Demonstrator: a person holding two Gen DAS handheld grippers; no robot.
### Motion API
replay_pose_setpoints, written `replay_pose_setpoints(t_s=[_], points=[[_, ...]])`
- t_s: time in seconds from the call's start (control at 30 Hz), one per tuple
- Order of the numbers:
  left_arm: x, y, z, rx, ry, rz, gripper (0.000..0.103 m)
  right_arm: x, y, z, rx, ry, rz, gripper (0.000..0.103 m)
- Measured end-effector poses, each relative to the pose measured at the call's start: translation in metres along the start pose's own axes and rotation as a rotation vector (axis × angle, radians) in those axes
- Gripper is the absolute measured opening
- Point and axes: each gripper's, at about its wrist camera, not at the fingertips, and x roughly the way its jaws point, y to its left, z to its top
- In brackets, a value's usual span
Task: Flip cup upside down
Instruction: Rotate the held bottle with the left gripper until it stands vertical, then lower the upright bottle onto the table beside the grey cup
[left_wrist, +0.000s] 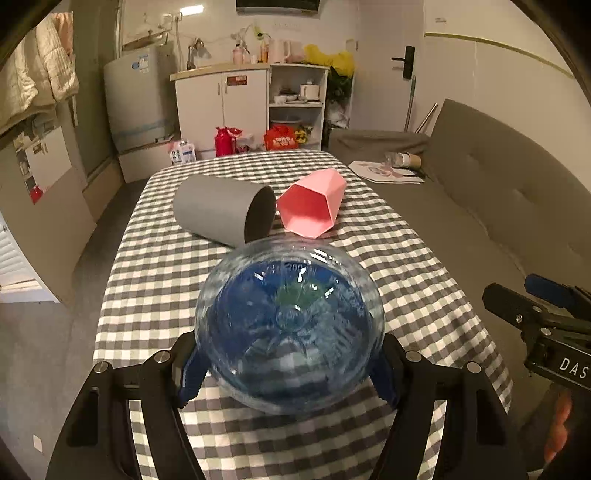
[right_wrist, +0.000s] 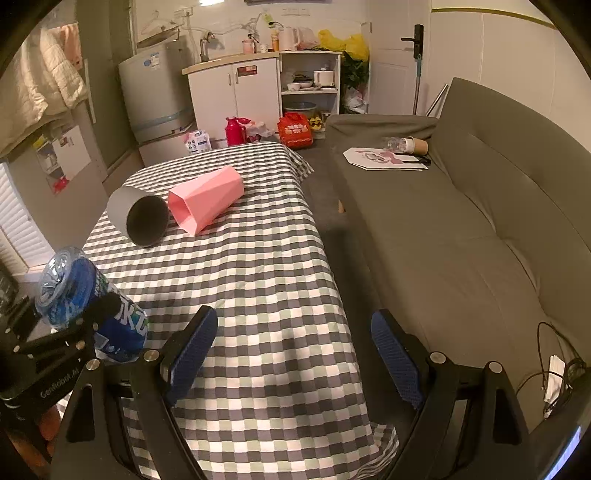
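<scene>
We are holding a clear plastic bottle (left_wrist: 290, 332) with a blue label in the left claw (left_wrist: 288, 373), its pads pinching the bottle's sides so that its base is facing the camera, above the near end of the checkered table (left_wrist: 155, 273). Farther along the table, the grey cup (left_wrist: 218, 210) is lying on its side with its mouth turned toward us, and just beside it on the right the pink faceted cup (left_wrist: 314, 206) is lying likewise, mouth open toward us; whether the two are touching we cannot tell. Both look like light, stiff plastic, smooth and apt to roll, so we are judging the best hold to be across the side wall near the middle, squeezing gently. On the right, the right claw (right_wrist: 295, 350) is hovering spread wide and holding nothing, over the table's near edge by the grey sofa (right_wrist: 480, 240).
</scene>
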Motion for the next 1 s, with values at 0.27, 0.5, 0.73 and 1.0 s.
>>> replay_pose_setpoints(t_s=[0.27, 0.5, 0.73, 1.0], points=[[0.001, 0.002, -0.012, 0.0, 0.067, -0.01, 0.084, -0.012, 0.003, 0.003, -0.003, -0.013, 0.0, 0.085], [0.013, 0.006, -0.028, 0.002, 0.089, -0.019, 0.068, -0.011, 0.011, 0.0, -0.02, 0.002, 0.011, 0.085], [0.018, 0.001, -0.026, 0.004, 0.07, -0.016, 0.065, -0.003, 0.015, -0.001, -0.027, 0.016, 0.016, 0.085], [0.034, -0.003, -0.003, 0.001, 0.034, -0.008, 0.065, 0.013, 0.011, -0.004, -0.022, 0.043, 0.011, 0.085]])
